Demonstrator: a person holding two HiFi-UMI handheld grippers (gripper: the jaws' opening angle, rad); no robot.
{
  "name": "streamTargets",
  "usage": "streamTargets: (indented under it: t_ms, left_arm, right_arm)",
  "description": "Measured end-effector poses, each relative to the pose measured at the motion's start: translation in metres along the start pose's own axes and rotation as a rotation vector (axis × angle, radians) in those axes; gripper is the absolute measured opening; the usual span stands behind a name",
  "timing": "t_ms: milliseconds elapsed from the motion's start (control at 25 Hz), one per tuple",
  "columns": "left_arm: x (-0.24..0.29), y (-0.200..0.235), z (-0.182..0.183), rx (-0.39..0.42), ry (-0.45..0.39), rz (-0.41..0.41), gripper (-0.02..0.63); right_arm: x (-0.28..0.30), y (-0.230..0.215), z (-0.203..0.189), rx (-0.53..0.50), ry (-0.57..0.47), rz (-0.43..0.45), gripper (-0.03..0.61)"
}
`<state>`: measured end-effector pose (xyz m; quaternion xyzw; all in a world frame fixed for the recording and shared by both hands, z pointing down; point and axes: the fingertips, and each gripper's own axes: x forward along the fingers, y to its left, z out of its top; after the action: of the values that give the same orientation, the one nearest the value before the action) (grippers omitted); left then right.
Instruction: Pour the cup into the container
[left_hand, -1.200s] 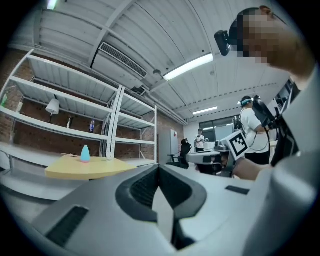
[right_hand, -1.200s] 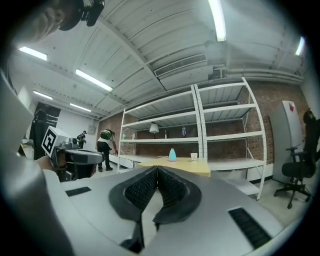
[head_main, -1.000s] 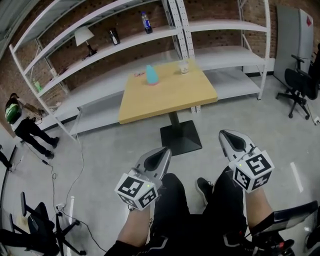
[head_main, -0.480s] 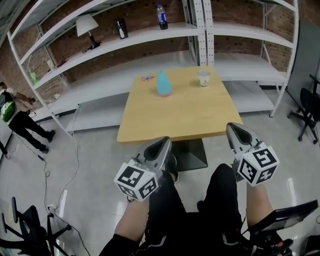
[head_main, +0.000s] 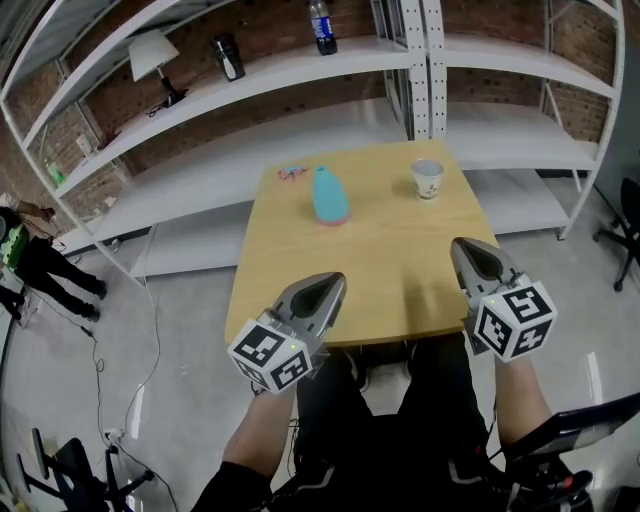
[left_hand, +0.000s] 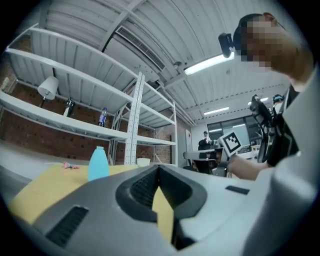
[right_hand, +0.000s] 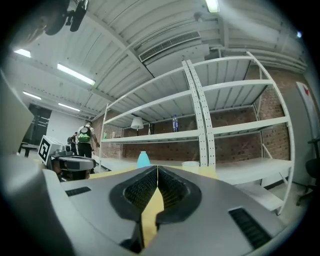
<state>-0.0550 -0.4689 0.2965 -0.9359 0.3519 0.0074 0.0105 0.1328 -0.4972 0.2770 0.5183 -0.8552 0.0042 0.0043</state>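
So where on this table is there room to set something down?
The near half of the wooden table is bare, from the blue bottle and paper cup to the near edge. The gap between those two is free. The far left, bottle plus small pink item, is crowded.

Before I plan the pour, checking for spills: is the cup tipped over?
No, the cup stands upright on the table, mouth up.

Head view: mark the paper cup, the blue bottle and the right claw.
paper cup (head_main: 427, 180), head view, side wall just below the rim.
blue bottle (head_main: 329, 197), head view, middle of its body.
right claw (head_main: 461, 248), head view, at its closed fingertips.
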Motion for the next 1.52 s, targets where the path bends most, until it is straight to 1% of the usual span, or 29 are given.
streamTargets:
  t_ms: [80, 240, 320, 480, 640, 720, 760, 840, 960, 1120, 1200, 1240, 1320, 1440, 1520]
  left_arm:
    - [0.017, 0.014, -0.004, -0.017, 0.009, -0.028, 0.002]
    - [0.038, 0.029, -0.009, 0.025, 0.042, -0.080, 0.002]
    - [0.046, 0.038, -0.017, 0.034, 0.065, -0.098, 0.002]
    - [0.061, 0.064, -0.024, 0.002, 0.088, -0.104, 0.002]
    - [0.071, 0.083, -0.037, -0.014, 0.160, -0.129, 0.002]
    - [0.075, 0.086, -0.040, -0.012, 0.176, -0.154, 0.002]
    - [0.075, 0.085, -0.040, -0.010, 0.177, -0.176, 0.002]
    - [0.076, 0.080, -0.039, -0.003, 0.177, -0.236, 0.002]
    - [0.076, 0.075, -0.038, 0.005, 0.186, -0.302, 0.002]
    - [0.080, 0.073, -0.045, 0.009, 0.237, -0.368, 0.002]
    - [0.084, 0.080, -0.048, 0.005, 0.260, -0.382, 0.002]
    - [0.085, 0.084, -0.049, 0.002, 0.264, -0.386, 0.002]
    - [0.087, 0.094, -0.047, 0.001, 0.243, -0.386, 0.002]
    - [0.090, 0.108, -0.040, 0.007, 0.184, -0.365, 0.002]
    - [0.091, 0.110, -0.038, 0.013, 0.174, -0.364, 0.002]
  right_arm:
    - [0.019, -0.015, 0.000, 0.008, 0.002, -0.007, 0.002]
    - [0.055, -0.041, 0.000, 0.024, 0.002, -0.024, 0.002]
    - [0.071, -0.051, -0.002, 0.028, 0.005, -0.033, 0.002]
    - [0.097, -0.066, -0.008, 0.026, 0.031, -0.038, 0.002]
    - [0.115, -0.086, -0.017, 0.016, 0.078, -0.041, 0.003]
    - [0.123, -0.094, -0.022, 0.019, 0.104, -0.034, 0.003]
    - [0.127, -0.098, -0.024, 0.018, 0.118, -0.029, 0.015]
    - [0.135, -0.106, -0.028, 0.002, 0.145, -0.018, 0.073]
    - [0.145, -0.117, -0.034, -0.026, 0.181, -0.005, 0.113]
    - [0.159, -0.123, -0.041, -0.033, 0.207, 0.012, 0.191]
    - [0.168, -0.122, -0.045, -0.034, 0.222, 0.023, 0.249]
    - [0.173, -0.121, -0.047, -0.034, 0.231, 0.028, 0.269]
    - [0.182, -0.121, -0.053, -0.029, 0.248, 0.027, 0.290]
    - [0.196, -0.125, -0.059, -0.014, 0.263, 0.019, 0.318]
    - [0.203, -0.125, -0.059, -0.019, 0.266, 0.021, 0.319]
